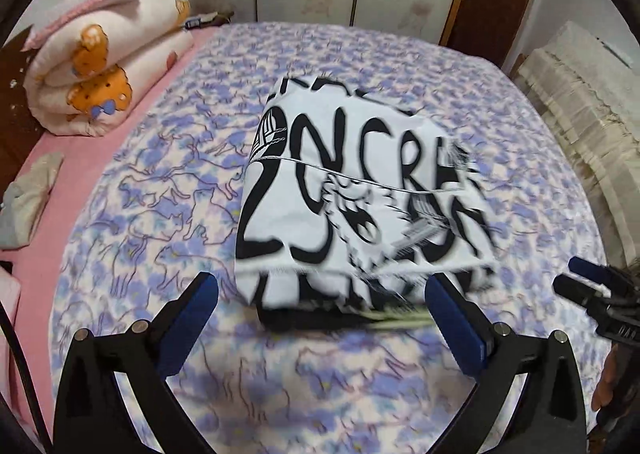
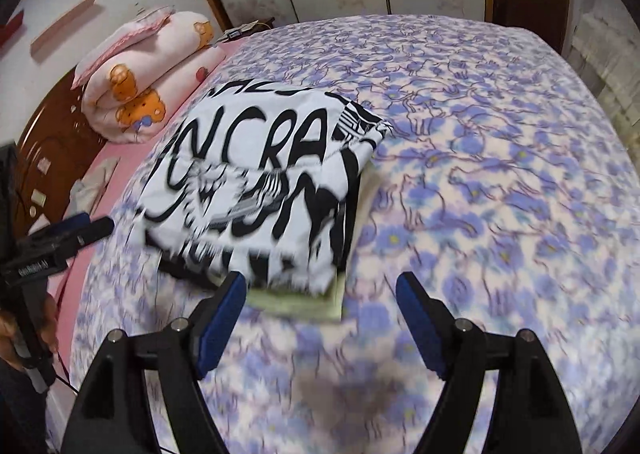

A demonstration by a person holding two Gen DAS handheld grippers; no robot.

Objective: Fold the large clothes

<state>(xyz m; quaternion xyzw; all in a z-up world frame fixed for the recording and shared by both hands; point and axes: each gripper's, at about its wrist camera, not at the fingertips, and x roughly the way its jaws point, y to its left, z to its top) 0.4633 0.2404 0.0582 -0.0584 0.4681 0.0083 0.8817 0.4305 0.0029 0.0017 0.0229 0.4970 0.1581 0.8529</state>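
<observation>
Both my left gripper (image 1: 320, 294) and right gripper (image 2: 322, 294) hung released, nothing between them; folded garment (image 1: 360, 205) lay on bed (image 1: 160, 181).

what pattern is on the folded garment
Bold black lettering on white, clearest in the left wrist view.

Lying folded into a thick, roughly square bundle: white garment (image 1: 360, 197) with big black lettering and graphics, printed side up. Resting flat on the floral bedspread (image 1: 168, 157), several layers stacking at the near edge, a pale green layer (image 2: 296, 304) peeking out underneath. Touching neither gripper.
</observation>
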